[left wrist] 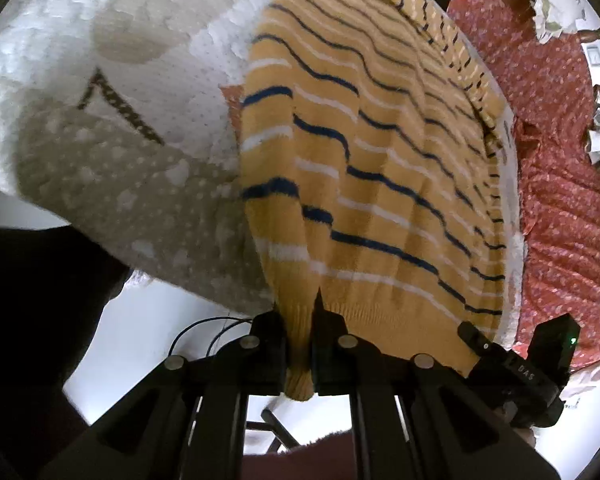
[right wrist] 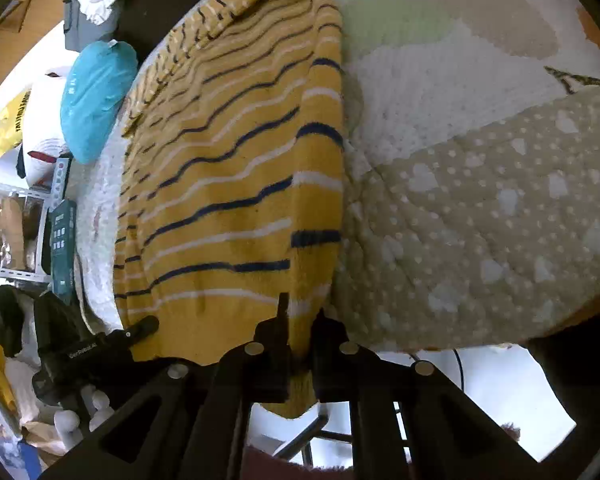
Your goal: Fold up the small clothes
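A small yellow knit sweater [left wrist: 372,152] with navy and white stripes lies on a padded play mat [left wrist: 132,128]. My left gripper [left wrist: 299,320] is shut on the sweater's ribbed hem at one near corner. In the right wrist view the same sweater [right wrist: 228,168] stretches away over the mat [right wrist: 480,200]. My right gripper [right wrist: 300,316] is shut on the hem at the other near corner, where a sleeve is folded over the body. Each view shows the other gripper at the hem: the right one [left wrist: 512,364] and the left one [right wrist: 92,348].
A red floral cloth [left wrist: 556,168] lies beside the mat in the left wrist view. In the right wrist view a teal bag [right wrist: 96,96], a yellow bag [right wrist: 14,120] and a metal shelf [right wrist: 24,232] stand off the mat's left side. White floor shows below the mat's near edge.
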A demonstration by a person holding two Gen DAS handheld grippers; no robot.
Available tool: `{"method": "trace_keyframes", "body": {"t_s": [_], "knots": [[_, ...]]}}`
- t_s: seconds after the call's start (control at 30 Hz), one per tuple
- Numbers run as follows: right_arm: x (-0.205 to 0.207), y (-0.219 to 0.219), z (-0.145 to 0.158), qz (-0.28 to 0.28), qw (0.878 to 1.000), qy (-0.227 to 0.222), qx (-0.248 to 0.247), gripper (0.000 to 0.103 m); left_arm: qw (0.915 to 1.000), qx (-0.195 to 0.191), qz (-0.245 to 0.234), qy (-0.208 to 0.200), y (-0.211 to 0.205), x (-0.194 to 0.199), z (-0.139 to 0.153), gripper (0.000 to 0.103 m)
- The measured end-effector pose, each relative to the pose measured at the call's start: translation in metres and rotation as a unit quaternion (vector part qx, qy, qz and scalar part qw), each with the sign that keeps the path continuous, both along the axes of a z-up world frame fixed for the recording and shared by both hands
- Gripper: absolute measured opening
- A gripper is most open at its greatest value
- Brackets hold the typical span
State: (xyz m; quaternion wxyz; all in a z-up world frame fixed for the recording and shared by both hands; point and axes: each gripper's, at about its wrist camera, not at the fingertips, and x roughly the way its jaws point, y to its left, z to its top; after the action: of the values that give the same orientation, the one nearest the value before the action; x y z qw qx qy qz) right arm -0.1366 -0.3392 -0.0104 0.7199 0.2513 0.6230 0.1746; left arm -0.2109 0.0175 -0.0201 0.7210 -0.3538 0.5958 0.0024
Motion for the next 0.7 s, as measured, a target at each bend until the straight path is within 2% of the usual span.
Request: {"method": "trace_keyframes", "body": {"t_s": [0.2,0.27,0.47,0.57,0.7], "knots": [[-0.021,-0.01,0.019,0.015,1.0,0.002,0.016,0.005,0.9999,-0.007,0.003,-0.012,0.001,-0.017,0.027,0.008],[-0.034,-0.017,0.022,0.026,1.0,0.008,0.016,0.005,0.9999,-0.01,-0.004,-0.01,0.001,-0.041,0.034,0.008],[-0.071,-0.032,0.023,0.05,0.998,0.018,0.016,0.005,0.9995,-0.027,-0.011,-0.012,-0.012,-0.075,0.038,0.008],[-0.068,-0.038,0.033,0.041,0.998,-0.003,0.041,0.005,0.999,-0.038,0.006,-0.024,-0.003,-0.068,0.045,0.008],[-0.039,-0.032,0.056,0.033,0.997,-0.036,0.065,0.005,0.9978,-0.047,0.02,-0.042,0.006,-0.032,0.064,0.008]]}}
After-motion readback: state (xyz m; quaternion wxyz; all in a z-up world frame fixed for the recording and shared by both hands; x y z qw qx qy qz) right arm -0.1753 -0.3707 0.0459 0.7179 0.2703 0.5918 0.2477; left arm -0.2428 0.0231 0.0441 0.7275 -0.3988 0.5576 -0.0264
